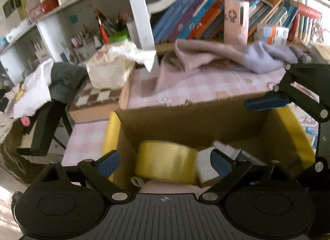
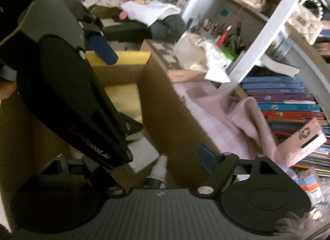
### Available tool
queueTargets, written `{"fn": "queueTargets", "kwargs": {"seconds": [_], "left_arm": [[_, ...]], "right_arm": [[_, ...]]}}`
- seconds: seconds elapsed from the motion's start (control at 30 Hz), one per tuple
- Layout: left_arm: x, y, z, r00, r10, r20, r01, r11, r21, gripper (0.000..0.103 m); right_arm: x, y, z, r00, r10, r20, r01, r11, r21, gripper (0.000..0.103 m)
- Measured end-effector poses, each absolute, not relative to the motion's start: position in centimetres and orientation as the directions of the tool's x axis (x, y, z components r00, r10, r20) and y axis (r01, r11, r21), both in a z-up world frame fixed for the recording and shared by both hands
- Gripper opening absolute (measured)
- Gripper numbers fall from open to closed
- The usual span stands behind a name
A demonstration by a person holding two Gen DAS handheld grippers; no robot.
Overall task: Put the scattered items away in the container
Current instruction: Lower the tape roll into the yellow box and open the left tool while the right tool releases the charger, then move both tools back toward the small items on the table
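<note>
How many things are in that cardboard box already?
3 visible: a yellow tape roll at the left, a white block beside it, a white bottle near the wall. More may be hidden.

Dim, motion blur, fisheye-warped edges

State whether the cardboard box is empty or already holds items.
Holds items: the cardboard box contains a yellow tape roll and a white object beside it.

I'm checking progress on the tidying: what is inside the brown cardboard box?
Inside the brown cardboard box lie a big yellow tape roll, a white block and a small white bottle. The left gripper covers the rest.
</note>
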State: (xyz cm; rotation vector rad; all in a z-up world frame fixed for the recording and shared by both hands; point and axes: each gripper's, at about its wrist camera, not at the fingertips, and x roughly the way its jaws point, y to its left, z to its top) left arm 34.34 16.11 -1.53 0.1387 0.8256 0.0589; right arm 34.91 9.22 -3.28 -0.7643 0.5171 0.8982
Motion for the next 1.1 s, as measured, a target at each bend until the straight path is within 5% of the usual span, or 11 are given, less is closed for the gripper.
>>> {"fn": "queueTargets", "kwargs": {"seconds": [0.6, 1.1], "left_arm": [[22.6, 15.0, 7.0, 0.858, 0.110, -0.501, -0.062, 0.992, 0.112, 0.100], [10.7, 15.0, 6.8, 0.868, 0.152, -0.472, -0.167, 0.986, 0.010, 0.100]], "right_arm": [[27.2, 0.3, 6.1, 0.717, 0.545, -0.434, -0.683, 0.673, -0.284, 0.082], [15.5, -5.9, 7.2, 0.769, 0.517, -0.377, -0.601, 0.785, -0.149, 0.083]]}}
